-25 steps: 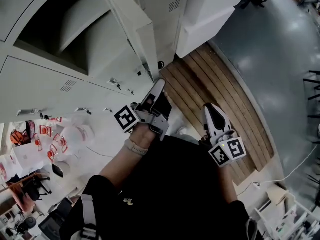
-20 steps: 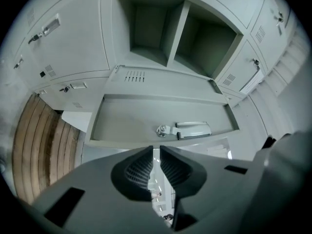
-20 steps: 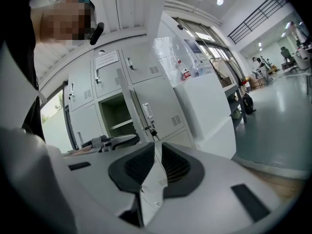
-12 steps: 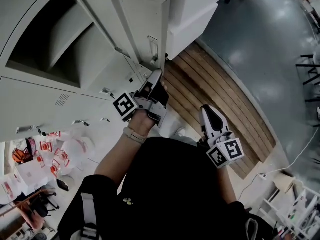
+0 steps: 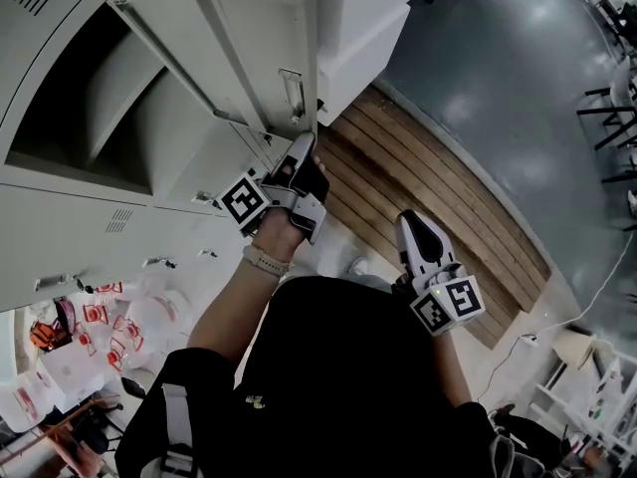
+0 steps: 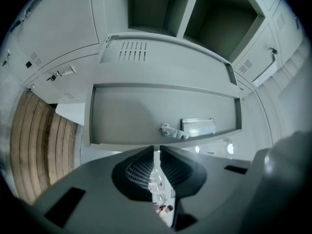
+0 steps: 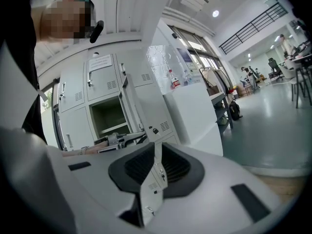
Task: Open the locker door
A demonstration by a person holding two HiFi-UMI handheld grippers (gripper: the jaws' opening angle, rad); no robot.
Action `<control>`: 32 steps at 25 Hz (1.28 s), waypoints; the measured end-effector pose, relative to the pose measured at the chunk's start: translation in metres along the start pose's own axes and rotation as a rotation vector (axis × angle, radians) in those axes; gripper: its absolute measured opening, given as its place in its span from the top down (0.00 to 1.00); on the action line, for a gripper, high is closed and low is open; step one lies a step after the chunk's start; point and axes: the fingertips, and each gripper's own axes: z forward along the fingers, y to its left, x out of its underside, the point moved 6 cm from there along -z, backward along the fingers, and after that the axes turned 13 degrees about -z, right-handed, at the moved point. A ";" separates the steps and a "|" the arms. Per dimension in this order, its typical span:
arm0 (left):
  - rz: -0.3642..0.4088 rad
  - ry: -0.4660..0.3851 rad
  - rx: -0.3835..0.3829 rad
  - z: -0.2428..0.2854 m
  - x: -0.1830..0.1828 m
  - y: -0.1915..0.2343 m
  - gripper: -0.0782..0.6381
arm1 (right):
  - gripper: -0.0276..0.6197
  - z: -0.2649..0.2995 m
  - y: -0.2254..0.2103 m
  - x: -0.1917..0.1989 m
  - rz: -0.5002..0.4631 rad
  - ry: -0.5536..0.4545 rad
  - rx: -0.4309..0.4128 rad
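The grey locker door (image 5: 249, 48) stands swung out from its dark open compartment (image 5: 90, 118), with a handle (image 5: 292, 93) near its free edge. My left gripper (image 5: 305, 150) is shut, its tips right at the door's lower free edge; I cannot tell whether they touch it. In the left gripper view the door's inner face (image 6: 161, 106) and its latch (image 6: 173, 130) fill the space just above the left gripper (image 6: 157, 152), with nothing between the jaws. My right gripper (image 5: 408, 225) hangs shut and empty over the wooden platform (image 5: 428, 197). The right gripper (image 7: 157, 150) faces the open locker (image 7: 109, 116).
A white cabinet (image 5: 368, 18) stands right of the lockers. Shut locker doors (image 5: 100, 237) lie below the open one. Plastic bags (image 5: 100, 327) sit on the floor at the lower left. Black chair legs (image 5: 612, 118) and a cable (image 5: 587, 307) are on the grey floor at the right.
The locker door has swung further out toward me. My left gripper has moved up and forward along its free edge. The right gripper has barely moved.
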 end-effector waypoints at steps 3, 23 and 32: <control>0.002 0.013 0.001 -0.004 0.003 -0.003 0.83 | 0.86 0.002 0.001 -0.001 -0.001 -0.002 -0.007; 1.171 0.202 -0.362 -0.116 0.033 -0.052 0.83 | 0.86 0.058 0.053 -0.006 -0.062 0.017 -0.270; 1.443 0.174 -0.408 -0.141 0.035 -0.067 0.83 | 0.87 0.075 0.078 -0.007 -0.105 0.017 -0.362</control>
